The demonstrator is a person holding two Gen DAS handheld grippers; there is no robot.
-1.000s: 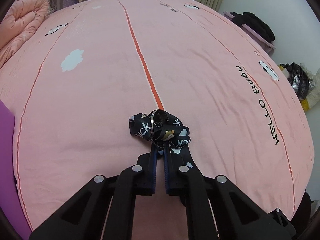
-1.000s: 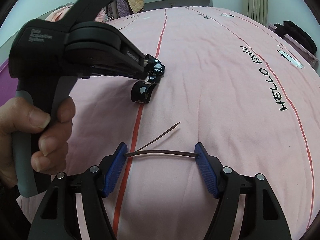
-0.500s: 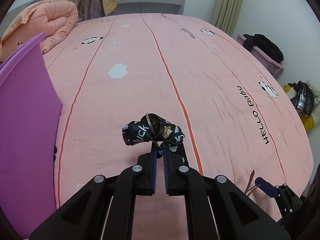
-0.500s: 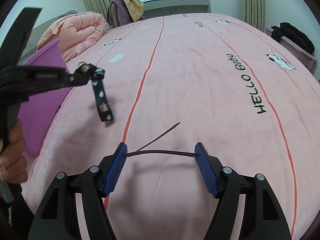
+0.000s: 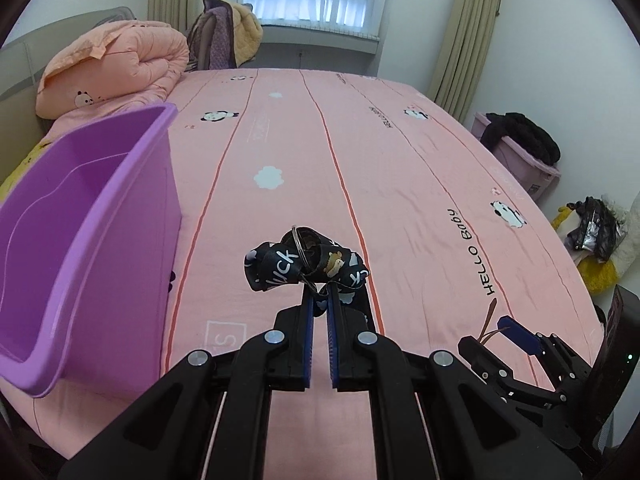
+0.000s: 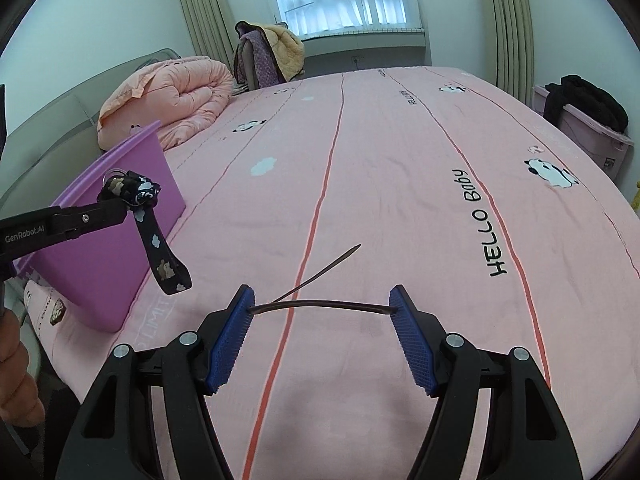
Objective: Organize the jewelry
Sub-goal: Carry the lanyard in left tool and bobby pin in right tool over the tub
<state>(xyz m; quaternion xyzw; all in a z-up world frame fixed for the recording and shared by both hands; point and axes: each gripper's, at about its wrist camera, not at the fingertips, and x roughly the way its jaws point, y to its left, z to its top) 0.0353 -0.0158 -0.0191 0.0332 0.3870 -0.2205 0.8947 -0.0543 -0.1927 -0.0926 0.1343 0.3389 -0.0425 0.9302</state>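
Note:
My left gripper (image 5: 320, 300) is shut on a black strap (image 5: 280, 264) printed with clouds and bears, with a metal ring at its top. The strap hangs in the air above the pink bed; in the right wrist view its loop (image 6: 160, 248) dangles below the left gripper (image 6: 120, 210), just in front of the purple bin (image 6: 160, 184). My right gripper (image 6: 322, 300) has its jaws wide, with a thin brown curved band (image 6: 328, 303) spanning pad to pad and held off the bed. One end of the band sticks out forward. The left wrist view shows the right gripper (image 5: 492, 338) at lower right.
The purple bin (image 5: 120, 208) stands on the bed's left side, open at the top. A folded peach quilt (image 5: 120, 60) lies behind it. A pink storage box with dark clothes (image 5: 520, 148) sits off the bed's right edge. A person's hand (image 6: 16, 360) grips the left handle.
The left gripper lifted the strap off the bed and carried it left toward the purple bin. The right gripper rose with the brown band still between its pads.

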